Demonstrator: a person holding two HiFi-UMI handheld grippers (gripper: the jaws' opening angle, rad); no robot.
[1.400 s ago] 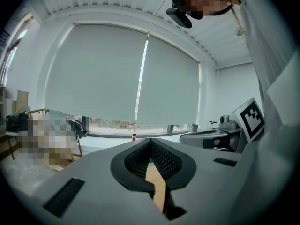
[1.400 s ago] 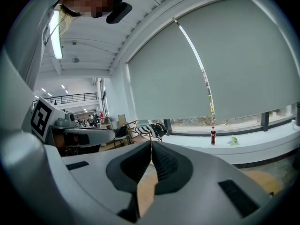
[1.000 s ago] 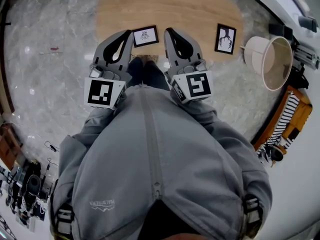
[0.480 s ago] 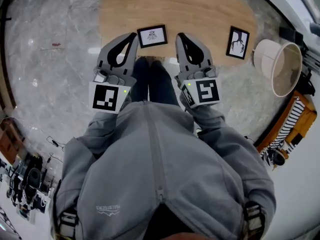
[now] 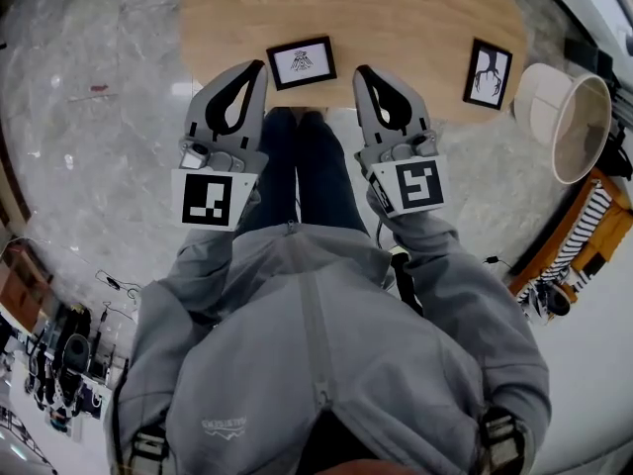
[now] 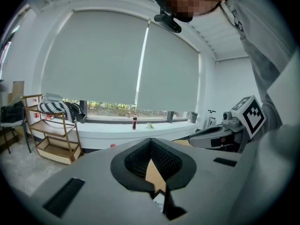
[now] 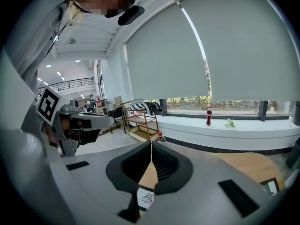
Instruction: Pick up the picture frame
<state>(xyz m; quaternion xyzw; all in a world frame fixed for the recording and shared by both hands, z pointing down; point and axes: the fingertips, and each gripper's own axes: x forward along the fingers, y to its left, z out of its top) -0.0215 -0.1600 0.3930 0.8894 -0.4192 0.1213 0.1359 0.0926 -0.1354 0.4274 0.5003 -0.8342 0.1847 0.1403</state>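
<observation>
Now your left gripper point(image 5: 260, 67) and right gripper point(image 5: 359, 70) are closed, empty; the picture frame point(image 5: 302, 62) lies just ahead between them, long side crosswise, slightly nearer the left.

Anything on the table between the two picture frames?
Head view: the table is bare wood between the centre frame and the right-hand frame; the shut right tool overlaps that stretch's near edge.
</observation>
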